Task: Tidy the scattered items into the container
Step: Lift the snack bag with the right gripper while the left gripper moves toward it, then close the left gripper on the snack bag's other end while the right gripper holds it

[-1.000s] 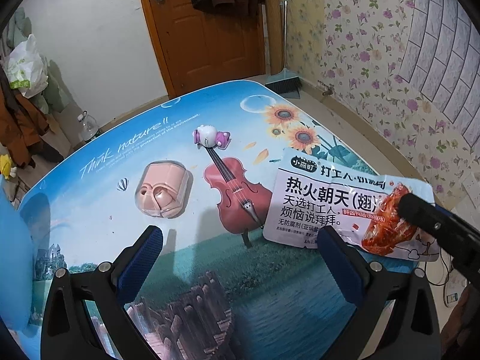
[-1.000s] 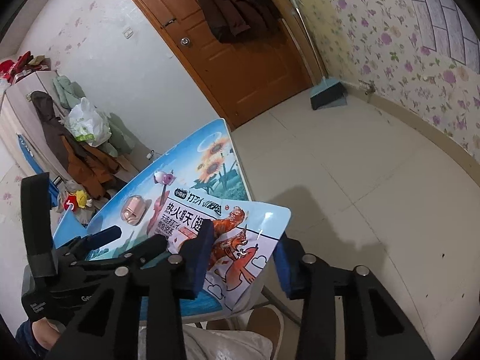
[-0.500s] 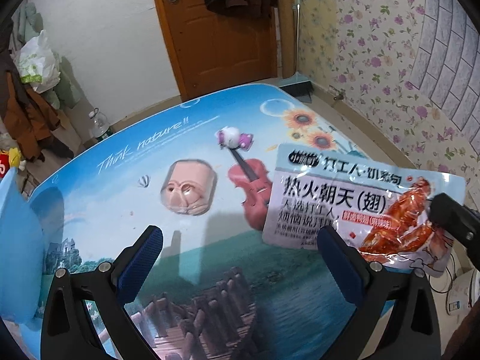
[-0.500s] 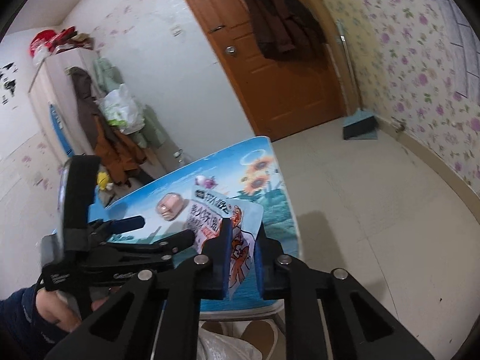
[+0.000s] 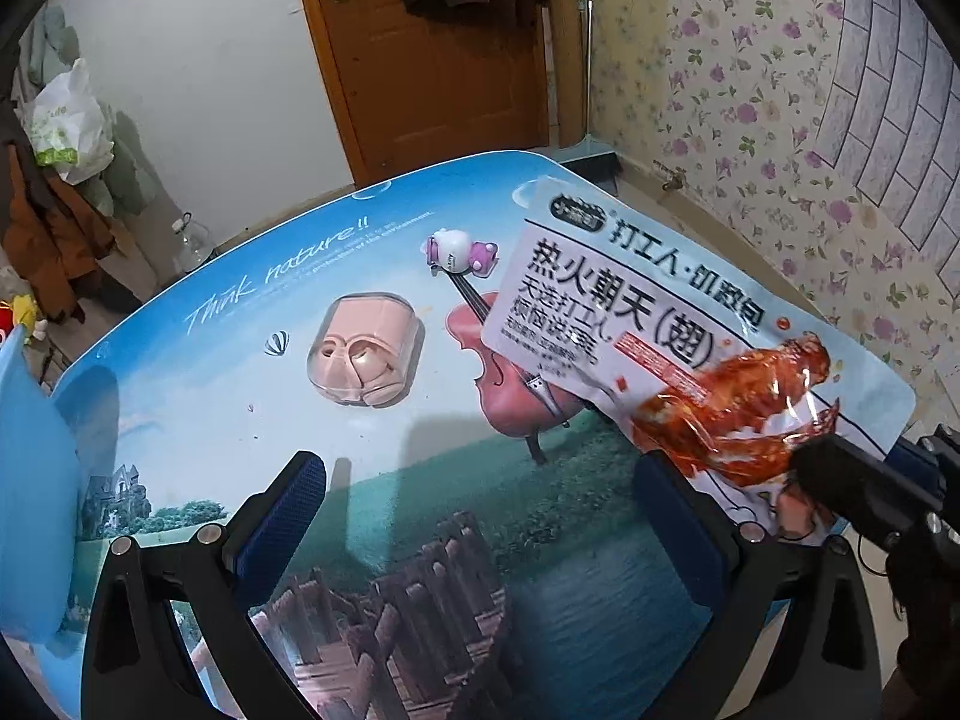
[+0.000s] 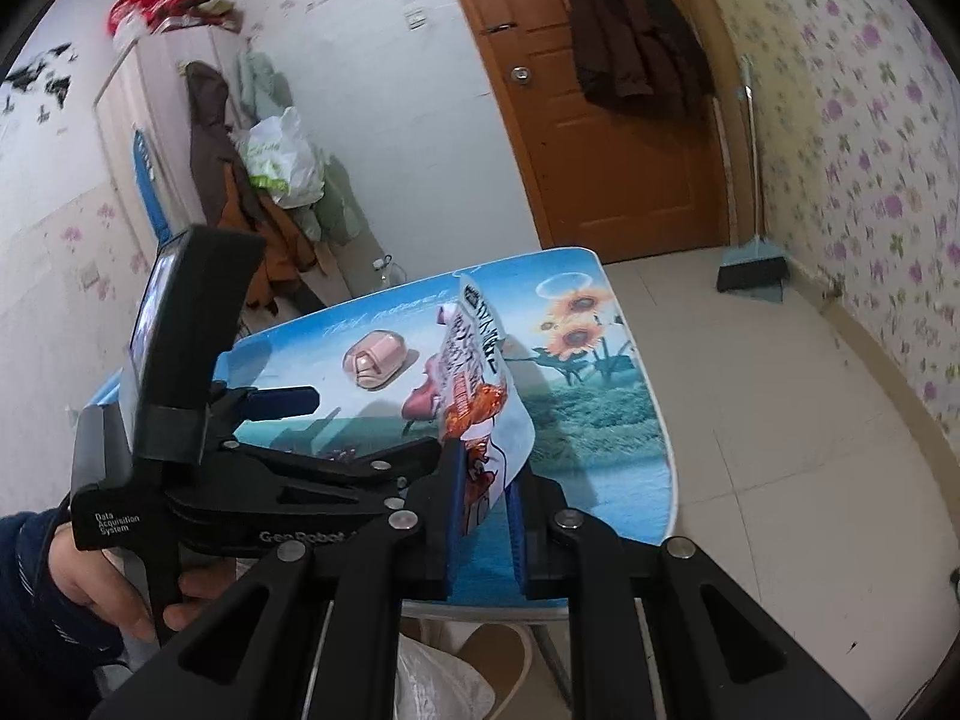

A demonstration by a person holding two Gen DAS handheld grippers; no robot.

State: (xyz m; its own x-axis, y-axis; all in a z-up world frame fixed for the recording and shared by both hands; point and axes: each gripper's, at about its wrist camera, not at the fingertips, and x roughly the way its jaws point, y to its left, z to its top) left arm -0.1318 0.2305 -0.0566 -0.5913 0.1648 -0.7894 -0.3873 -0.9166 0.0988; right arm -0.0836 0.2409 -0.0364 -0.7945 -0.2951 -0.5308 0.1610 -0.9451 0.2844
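My right gripper (image 6: 486, 516) is shut on the corner of a white-and-blue snack packet (image 6: 480, 372) and holds it lifted and tilted above the table; the packet also shows in the left wrist view (image 5: 648, 324). My left gripper (image 5: 480, 516) is open and empty, low over the table's near part. A pink toy case (image 5: 363, 357) lies on the table ahead of it, and a small purple-and-white figurine (image 5: 459, 252) lies farther back. A blue container (image 5: 30, 480) stands at the table's left edge.
The table (image 5: 300, 270) has a printed landscape top and a rounded far edge. Beyond it are a brown door (image 5: 420, 60), a broom (image 6: 753, 264) by the floral wall, and clothes and bags (image 5: 54, 168) on the left.
My right gripper closed on the snack packet and lifted it off the table, tilting it up. The left gripper drew back slightly and stayed open.
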